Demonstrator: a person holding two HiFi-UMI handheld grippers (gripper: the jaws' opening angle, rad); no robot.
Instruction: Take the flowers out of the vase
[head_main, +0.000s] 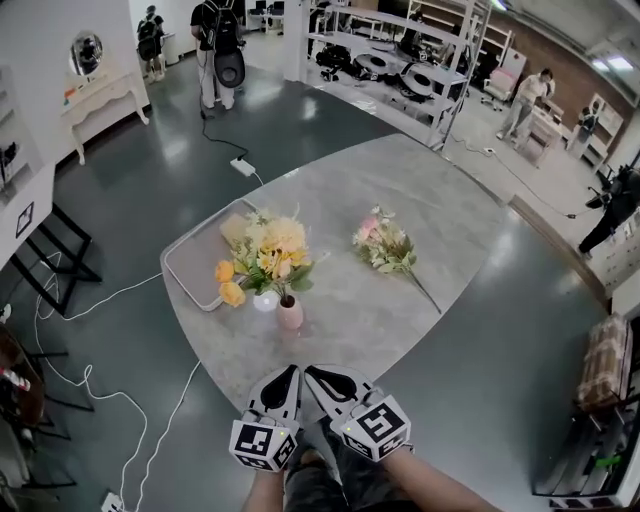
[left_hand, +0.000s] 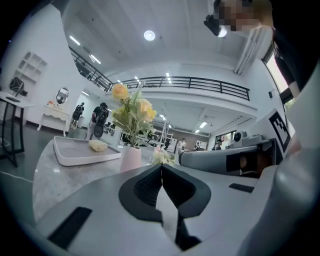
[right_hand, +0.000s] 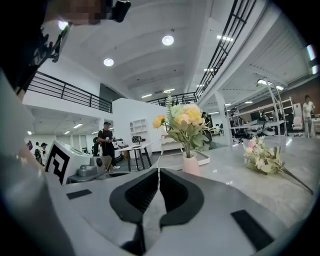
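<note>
Both tools are shut tight on nothing, the left gripper and the right gripper side by side at the near edge of the grey table; the yellow flowers stand upright in the small pink vase, just beside a white tray, with a pink bouquet lying loose further right. By my reckoning this is the approach, no stem touched yet; next, one gripper must open and close on the stems just above the rim, the other perhaps steadying the vase.
</note>
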